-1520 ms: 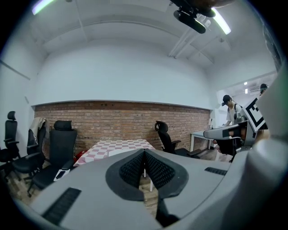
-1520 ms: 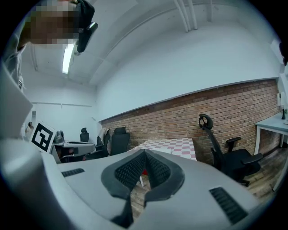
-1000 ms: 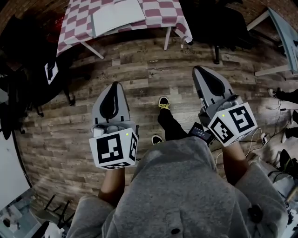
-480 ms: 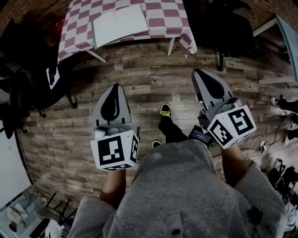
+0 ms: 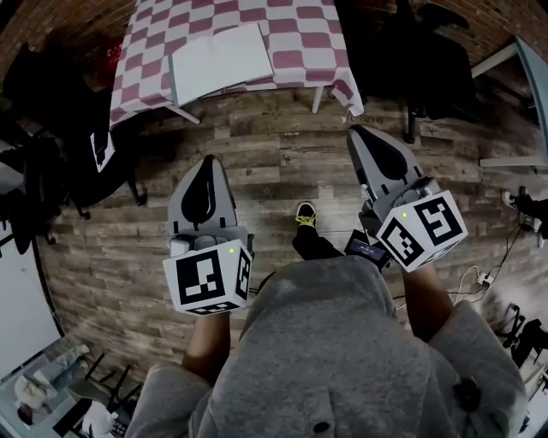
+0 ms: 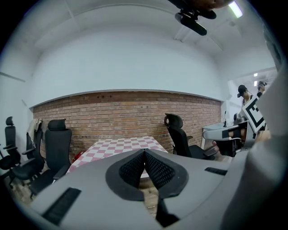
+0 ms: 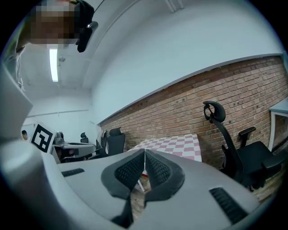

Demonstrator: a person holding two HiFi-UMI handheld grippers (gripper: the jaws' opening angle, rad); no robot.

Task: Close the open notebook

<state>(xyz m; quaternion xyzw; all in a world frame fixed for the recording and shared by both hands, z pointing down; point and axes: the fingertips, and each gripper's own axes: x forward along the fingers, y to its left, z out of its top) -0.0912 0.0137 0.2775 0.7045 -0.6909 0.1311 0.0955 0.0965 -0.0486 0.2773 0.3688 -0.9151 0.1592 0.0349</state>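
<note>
Head view showed the open notebook (image 5: 221,60) lying flat on the checkered table (image 5: 300,30), well ahead of you, long side running sideways. It lined up closer to your left gripper (image 5: 208,162) than your right gripper (image 5: 360,133); both had fingers pressed together, empty.

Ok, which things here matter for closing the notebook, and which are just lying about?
For the job: open notebook, checkered table under it, left hand-held gripper, right hand-held gripper, both shut, empty.
Lying about: office chair, floor cables, marker card.
</note>
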